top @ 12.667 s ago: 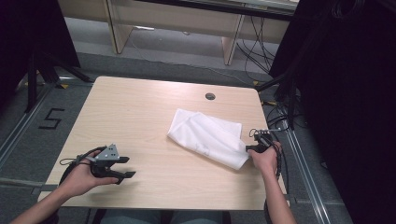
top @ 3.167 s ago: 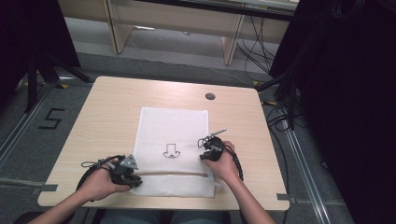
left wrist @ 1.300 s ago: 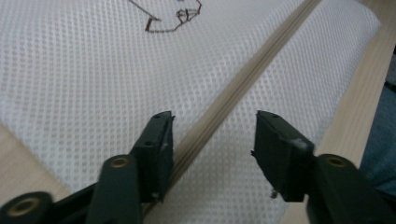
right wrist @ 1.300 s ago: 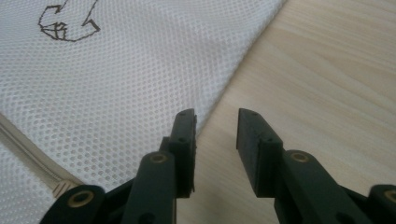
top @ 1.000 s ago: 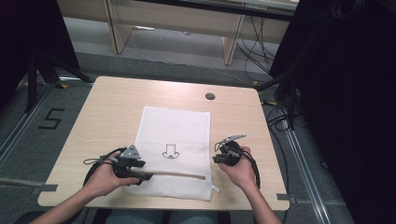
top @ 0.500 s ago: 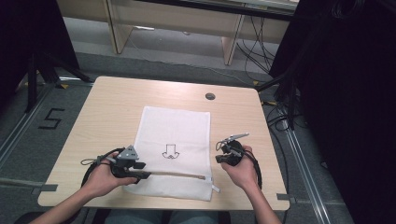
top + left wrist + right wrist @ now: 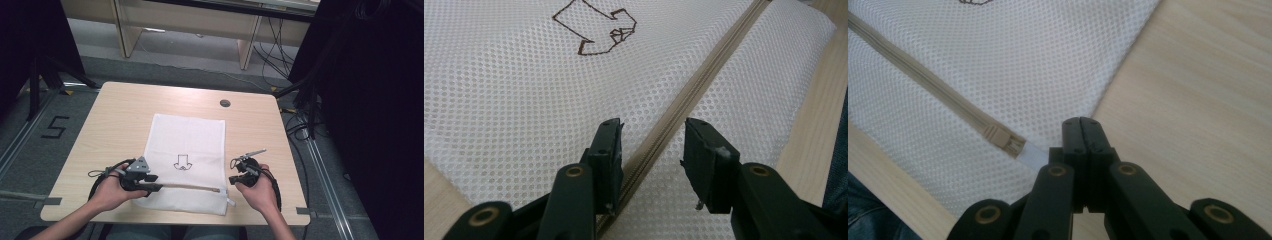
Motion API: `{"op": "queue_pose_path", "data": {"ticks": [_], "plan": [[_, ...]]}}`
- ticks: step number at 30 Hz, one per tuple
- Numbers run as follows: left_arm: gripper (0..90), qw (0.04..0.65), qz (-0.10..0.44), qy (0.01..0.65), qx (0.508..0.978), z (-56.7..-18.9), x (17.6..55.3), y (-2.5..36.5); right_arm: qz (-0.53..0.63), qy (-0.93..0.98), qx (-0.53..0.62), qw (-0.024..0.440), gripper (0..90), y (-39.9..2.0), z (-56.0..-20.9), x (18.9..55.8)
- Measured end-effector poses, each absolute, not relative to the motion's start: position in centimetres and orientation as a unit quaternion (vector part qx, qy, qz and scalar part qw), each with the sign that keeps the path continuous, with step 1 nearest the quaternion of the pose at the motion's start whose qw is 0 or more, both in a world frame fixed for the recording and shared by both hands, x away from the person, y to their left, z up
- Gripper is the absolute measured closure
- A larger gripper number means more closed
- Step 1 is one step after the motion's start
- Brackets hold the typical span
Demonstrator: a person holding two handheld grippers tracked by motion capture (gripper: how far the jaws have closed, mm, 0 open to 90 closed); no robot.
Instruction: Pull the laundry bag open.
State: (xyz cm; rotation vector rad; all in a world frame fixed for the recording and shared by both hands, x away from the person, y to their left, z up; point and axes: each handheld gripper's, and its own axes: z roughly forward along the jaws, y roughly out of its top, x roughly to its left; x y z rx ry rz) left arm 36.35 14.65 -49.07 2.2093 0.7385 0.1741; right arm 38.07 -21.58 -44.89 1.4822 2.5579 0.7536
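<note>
A white mesh bag [image 7: 187, 145] with a brown arrow print [image 7: 182, 162] lies flat on the wooden table [image 7: 120, 120]. A beige zipper [image 7: 187, 187] runs across its near end. My left gripper [image 7: 154, 187] rests at the zipper's left end, and its jaws have just been closing. In the left gripper view the left gripper [image 7: 653, 131] still stands open, with the zipper [image 7: 684, 100] running between its jaws. My right gripper [image 7: 234, 179] is by the bag's right edge, with its jaws shut together [image 7: 1081, 121]. The zipper's end [image 7: 1000, 137] and its white tab [image 7: 1032, 155] lie just left of it.
A round cable hole [image 7: 225, 103] sits near the table's far edge. Bare wood [image 7: 1198, 100] lies right of the bag. Cables [image 7: 300, 125] hang off the table's right side. The near table edge is just below both hands.
The bag, crumpled at the right long ago, now lies spread flat. The right gripper has drifted slightly right, off the bag. The left hand stays at the zipper.
</note>
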Motion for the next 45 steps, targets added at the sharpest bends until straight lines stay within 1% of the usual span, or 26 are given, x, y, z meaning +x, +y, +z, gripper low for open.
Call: {"op": "queue_pose_path", "data": {"ticks": [5,6,10,11,12,15,18,21,22,24,25,27,29,36,45], "plan": [[59.0,0.389,0.068,0.287,0.873,-49.0,36.4,14.6,0.237,0.841,0.486,0.041,90.0,-21.1,-45.2,38.0],[59.1,0.395,0.067,0.289,0.869,-49.0,36.5,14.4,0.231,0.844,0.482,0.05,90.0,-21.0,-45.4,37.8],[58.7,0.39,0.066,0.287,0.873,-49.0,36.6,14.4,0.235,0.843,0.481,0.06,90.0,-21.1,-45.4,37.8],[58.6,0.39,0.067,0.284,0.873,-49.0,36.6,14.5,0.241,0.843,0.475,0.075,90.0,-21.1,-45.5,37.9],[58.5,0.397,0.065,0.296,0.866,-49.0,36.4,14.4,0.234,0.845,0.474,0.077,90.0,-21.1,-45.5,37.8],[58.5,0.393,0.069,0.288,0.871,-48.9,36.5,14.5,0.247,0.846,0.466,0.076,90.0,-21.0,-45.5,37.7],[58.5,0.404,0.065,0.3,0.862,-48.9,36.4,14.4,0.239,0.851,0.462,0.072,90.0,-21.0,-45.6,37.8],[58.3,0.4,0.067,0.294,0.865,-48.9,36.5,14.5,0.241,0.849,0.466,0.063,90.0,-21.0,-45.7,37.8],[58.3,0.4,0.069,0.294,0.865,-48.9,36.5,14.5,0.237,0.843,0.48,0.052,90.0,-20.9,-45.5,37.7],[58.3,0.406,0.067,0.3,0.86,-48.9,36.5,14.3,0.237,0.843,0.481,0.045,90.0,-20.9,-45.5,37.8],[58.3,0.407,0.068,0.299,0.861,-48.9,36.5,14.3,0.238,0.842,0.484,0.032,90.0,-20.8,-45.6,37.8],[58.3,0.403,0.077,0.29,0.865,-48.9,36.6,14.3,0.238,0.84,0.488,0.026,90.0,-20.7,-45.6,37.8],[58.1,0.404,0.075,0.289,0.864,-48.9,36.6,14.3,0.228,0.842,0.489,0.009,90.0,-20.1,-45.9,37.7],[57.4,0.405,0.074,0.288,0.865,-48.9,36.7,14.3,0.208,0.859,0.468,0.008,90.0,-19.3,-46.8,37.7],[57.0,0.407,0.071,0.292,0.862,-49.0,36.6,14.2,0.191,0.861,0.471,0.006,90.0,-19.0,-47.8,37.8]]}}
